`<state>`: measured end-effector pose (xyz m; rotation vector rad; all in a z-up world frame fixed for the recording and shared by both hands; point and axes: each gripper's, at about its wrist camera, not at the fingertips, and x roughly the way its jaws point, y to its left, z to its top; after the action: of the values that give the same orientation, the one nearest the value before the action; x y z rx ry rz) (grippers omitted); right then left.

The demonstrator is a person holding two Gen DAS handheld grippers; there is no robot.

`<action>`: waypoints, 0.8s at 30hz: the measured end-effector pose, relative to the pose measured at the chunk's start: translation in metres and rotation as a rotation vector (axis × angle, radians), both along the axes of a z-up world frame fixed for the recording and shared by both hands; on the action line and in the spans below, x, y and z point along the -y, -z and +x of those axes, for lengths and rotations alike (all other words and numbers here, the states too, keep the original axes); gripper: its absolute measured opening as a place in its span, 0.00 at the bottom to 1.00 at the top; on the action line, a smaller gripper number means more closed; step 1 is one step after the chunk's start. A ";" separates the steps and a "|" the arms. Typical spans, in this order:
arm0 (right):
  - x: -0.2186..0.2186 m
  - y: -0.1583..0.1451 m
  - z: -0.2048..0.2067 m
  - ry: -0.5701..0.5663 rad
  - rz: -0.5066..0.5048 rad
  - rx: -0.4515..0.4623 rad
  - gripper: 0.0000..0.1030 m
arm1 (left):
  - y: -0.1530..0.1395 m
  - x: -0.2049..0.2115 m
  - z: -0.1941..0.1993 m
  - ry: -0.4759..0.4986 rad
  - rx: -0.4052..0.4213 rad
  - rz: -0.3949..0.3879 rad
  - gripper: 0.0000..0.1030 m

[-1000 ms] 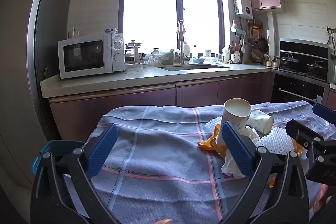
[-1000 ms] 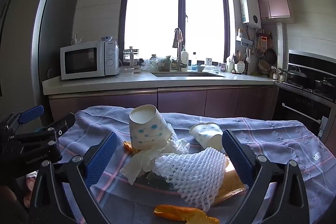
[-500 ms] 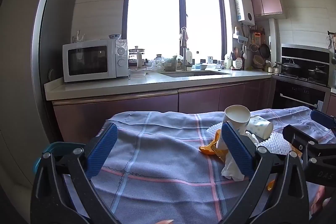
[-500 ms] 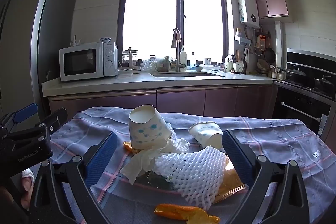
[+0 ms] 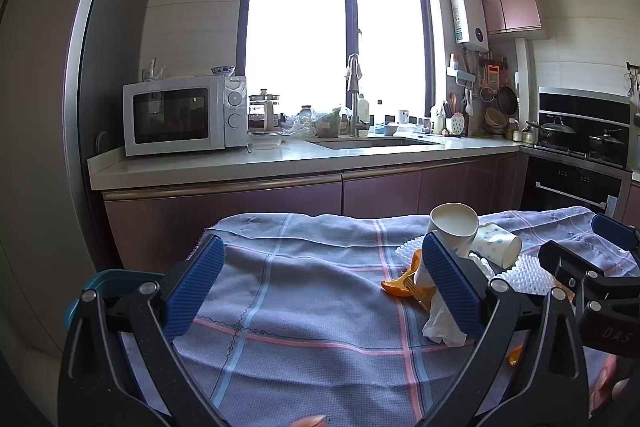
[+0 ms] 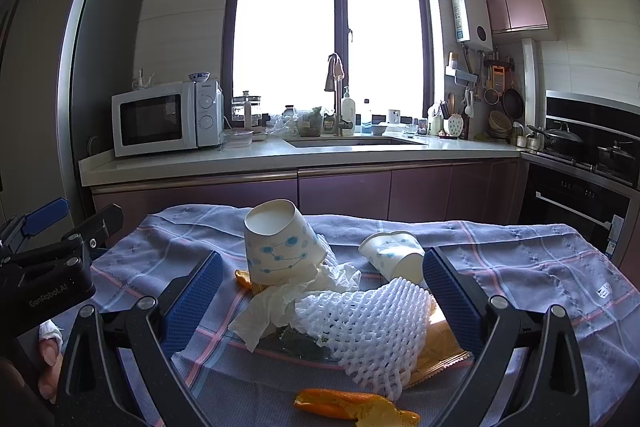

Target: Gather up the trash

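A trash pile lies on the blue checked tablecloth. It holds a tilted paper cup, a second paper cup on its side, a crumpled tissue, white foam fruit netting and orange peel. My right gripper is open and empty, its jaws to either side of the pile. My left gripper is open and empty over bare cloth, left of the pile; the tilted cup, the tissue and peel show at its right jaw.
A blue bin rim shows at the table's left edge. Behind the table runs a kitchen counter with a microwave and sink. A stove and oven stand at the right.
Both views have shifted slightly, as both grippers drifted a little. The trash has not moved and both grippers stay open.
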<state>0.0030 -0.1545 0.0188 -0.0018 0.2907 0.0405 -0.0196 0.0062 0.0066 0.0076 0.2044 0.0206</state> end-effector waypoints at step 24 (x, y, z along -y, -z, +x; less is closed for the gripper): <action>0.002 0.002 0.001 0.002 0.004 -0.002 0.94 | -0.001 -0.001 0.000 0.000 -0.001 0.000 0.95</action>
<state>0.0041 -0.1564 0.0171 0.0028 0.2923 0.0387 -0.0191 0.0070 0.0072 0.0073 0.2058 0.0207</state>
